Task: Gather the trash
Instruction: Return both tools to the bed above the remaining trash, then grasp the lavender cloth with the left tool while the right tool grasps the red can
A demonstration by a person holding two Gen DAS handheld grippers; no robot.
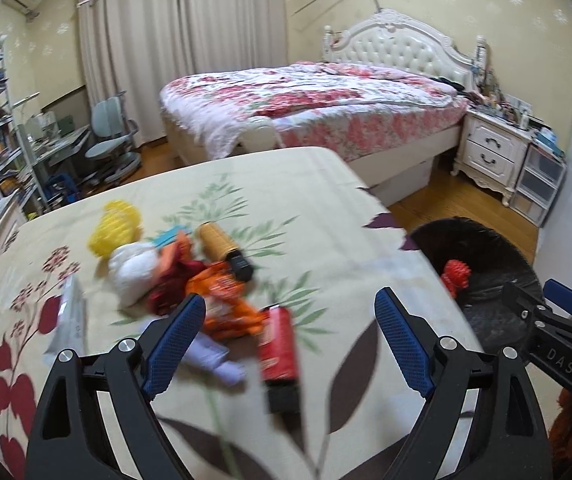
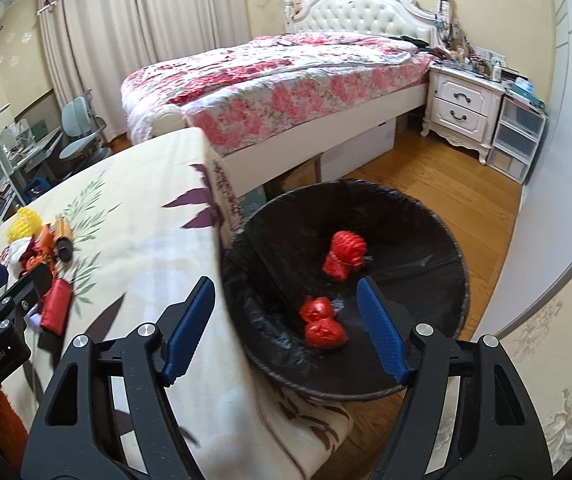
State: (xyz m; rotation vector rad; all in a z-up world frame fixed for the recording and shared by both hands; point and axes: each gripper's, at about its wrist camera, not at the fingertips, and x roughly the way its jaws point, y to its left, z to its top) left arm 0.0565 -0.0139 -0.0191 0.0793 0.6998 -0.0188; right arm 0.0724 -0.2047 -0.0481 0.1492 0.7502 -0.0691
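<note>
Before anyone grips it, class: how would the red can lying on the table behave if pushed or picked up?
The red can lies on its side, so a nudge would probably roll it. It looks rigid and probably light. Its smooth surface may slip between pads.

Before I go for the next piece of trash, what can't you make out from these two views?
- Orange wrapper, left wrist view: print lost to motion blur.
- White scrap, left wrist view: partly behind a gripper finger.
- Bin, right wrist view: near rim hidden by finger; red net inside shows.

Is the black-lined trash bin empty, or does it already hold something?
Not empty. The trash bin holds red foam fruit nets and crumpled red wrappers on its black liner; most of the liner still shows bare.
</note>
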